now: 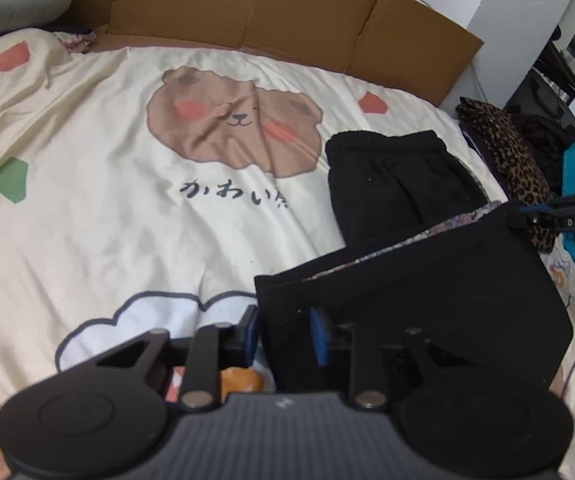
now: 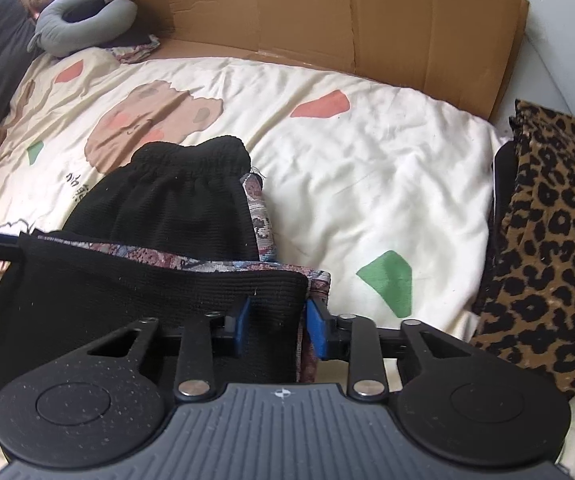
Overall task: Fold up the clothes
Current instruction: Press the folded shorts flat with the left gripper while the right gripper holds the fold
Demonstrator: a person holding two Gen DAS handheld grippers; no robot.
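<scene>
The black garment (image 1: 427,280) lies on the bed's cream duvet (image 1: 87,200), toward its right side, just short of the leopard-print cloth (image 2: 547,240). Its long axis runs from the near edge away toward the cardboard (image 2: 327,12) along the far side of the bed, with the gathered elastic waistband (image 2: 191,160) at the far end. The near end is lifted and turned so that a patterned lining (image 2: 223,264) shows along the raised edge.

The left gripper (image 1: 283,334) has its jaws drawn close, clamped on the near left corner of that raised edge; black fabric fills the gap between the blue pads (image 1: 317,336).

The right gripper (image 2: 277,326) likewise has its jaws nearly closed, clamped on the near right corner, with black fabric and lining between the pads (image 2: 315,328).

The raised edge spans crosswise between the two grippers.
</scene>
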